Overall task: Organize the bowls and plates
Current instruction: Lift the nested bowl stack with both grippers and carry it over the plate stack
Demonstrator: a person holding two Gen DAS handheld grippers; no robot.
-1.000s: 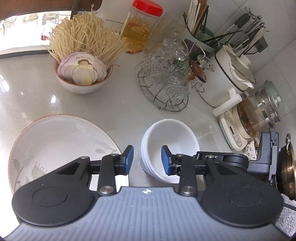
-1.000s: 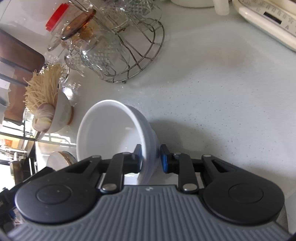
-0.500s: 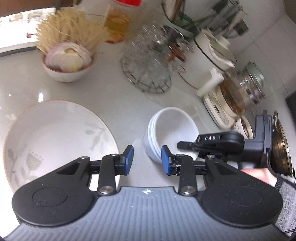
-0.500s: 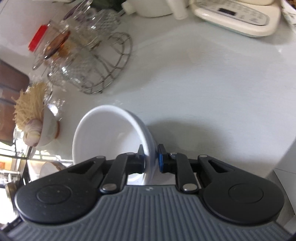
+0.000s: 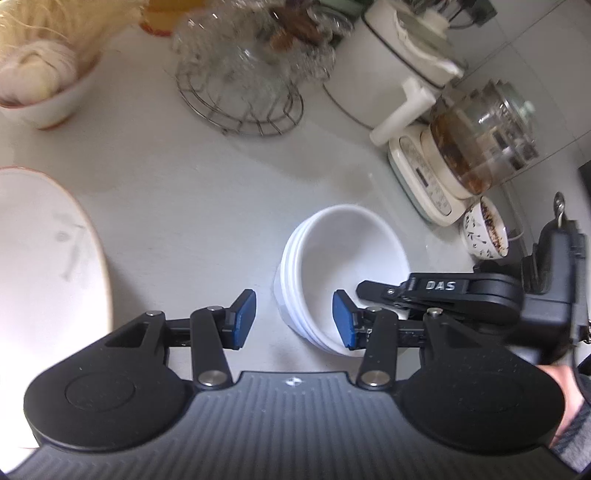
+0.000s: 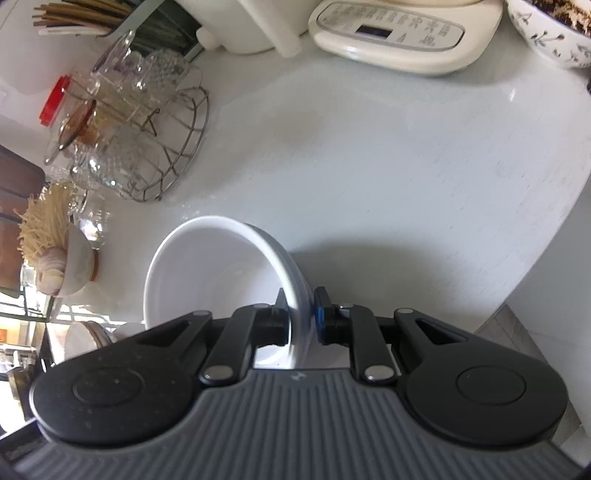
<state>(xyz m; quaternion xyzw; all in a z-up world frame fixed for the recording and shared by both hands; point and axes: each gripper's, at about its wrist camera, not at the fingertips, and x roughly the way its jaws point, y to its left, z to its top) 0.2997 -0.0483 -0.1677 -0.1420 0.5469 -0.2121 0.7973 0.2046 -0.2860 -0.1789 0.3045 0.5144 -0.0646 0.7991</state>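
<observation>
On a kitchen surface, the right tongs clamp the rim of stacked white bowls — glazed, slick, breakable, best pinched at the wall — while the left tongs, empty, are opening beside them.

A home kitchen counter, crowded with everyday cooking things

A pale speckled worktop meets a tiled wall; on it stand a glass kettle on its electric base, a wire rack of glassware, chopsticks, and a bowl of dried noodles and garlic.
</observation>
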